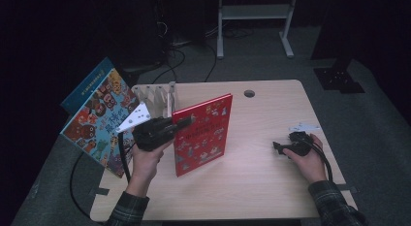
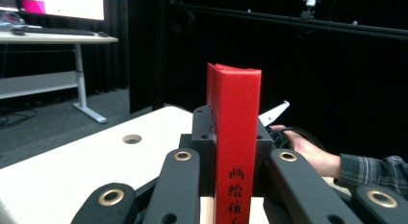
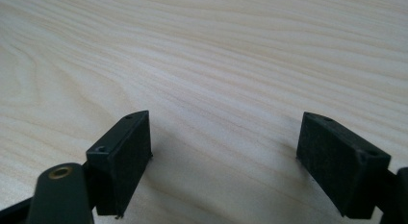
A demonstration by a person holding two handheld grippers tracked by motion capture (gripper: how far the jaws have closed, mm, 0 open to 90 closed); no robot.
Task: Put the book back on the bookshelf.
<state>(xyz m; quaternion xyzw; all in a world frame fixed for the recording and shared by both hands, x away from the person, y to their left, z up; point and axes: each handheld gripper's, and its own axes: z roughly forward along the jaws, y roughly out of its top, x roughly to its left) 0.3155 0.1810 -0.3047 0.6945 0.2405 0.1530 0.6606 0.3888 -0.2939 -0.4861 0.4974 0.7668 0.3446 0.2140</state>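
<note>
We note a pale wood-grain counter [image 1: 261,153] with a round cable hole [image 1: 249,93] near its far edge. At the far left corner stands a light wooden slotted rack [image 1: 154,99]. Beside it, leaning out past the counter's left edge, is a picture book with a crowded cartoon cover [image 1: 99,121], and a blue book [image 1: 85,88] sits behind that. Past the counter we see grey floor [image 1: 271,66], loose dark cables [image 1: 177,56] and a white desk frame [image 1: 254,22]. In the left gripper view a lit monitor [image 2: 62,4] sits on a far desk.
</note>
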